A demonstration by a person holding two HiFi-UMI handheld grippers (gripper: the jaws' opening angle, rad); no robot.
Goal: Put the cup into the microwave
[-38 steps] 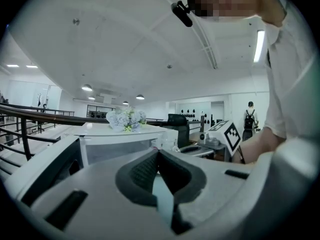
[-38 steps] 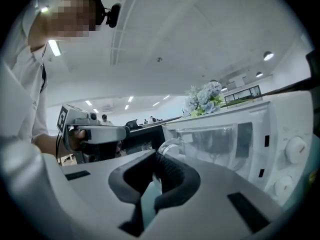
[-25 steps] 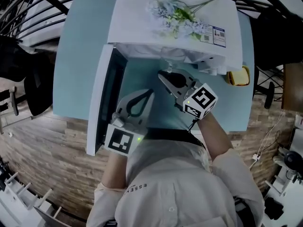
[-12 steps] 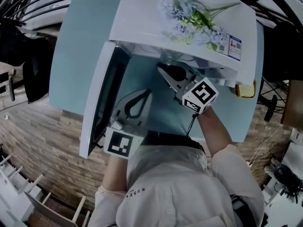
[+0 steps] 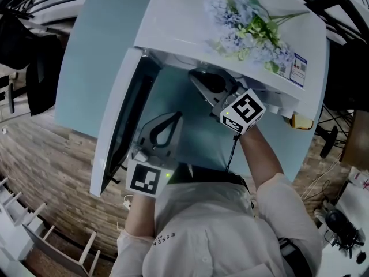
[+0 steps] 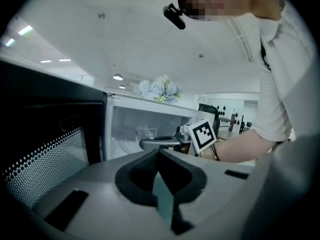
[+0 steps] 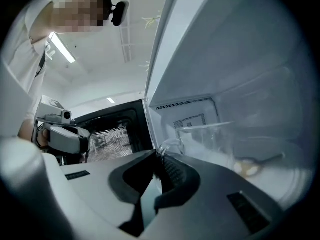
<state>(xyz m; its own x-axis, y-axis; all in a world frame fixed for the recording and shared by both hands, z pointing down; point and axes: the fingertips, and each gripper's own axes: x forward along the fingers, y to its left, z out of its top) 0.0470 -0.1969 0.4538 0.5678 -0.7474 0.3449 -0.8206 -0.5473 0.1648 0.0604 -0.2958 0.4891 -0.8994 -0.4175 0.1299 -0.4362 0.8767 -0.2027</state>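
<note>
Cup (image 7: 210,139), one, inside one microwave (image 5: 173,22), handle pinched by right claw (image 7: 159,155); left claw (image 6: 159,152) pressed together.

- "ESSEN", in small pale letters, stands on the back of the shirt (image 5: 202,235), well behind both pairs of jaws.
- The sticker (image 5: 297,69) on top of the microwave (image 5: 190,22), above the right jaws, has print too small to read.
- The left cube (image 5: 144,179) and the right cube (image 5: 244,109), behind their jaws, bear black-and-white square patterns with no letters.
- The label (image 7: 190,121) on the microwave's back wall, just beyond the right jaws' tips, cannot be read.
</note>
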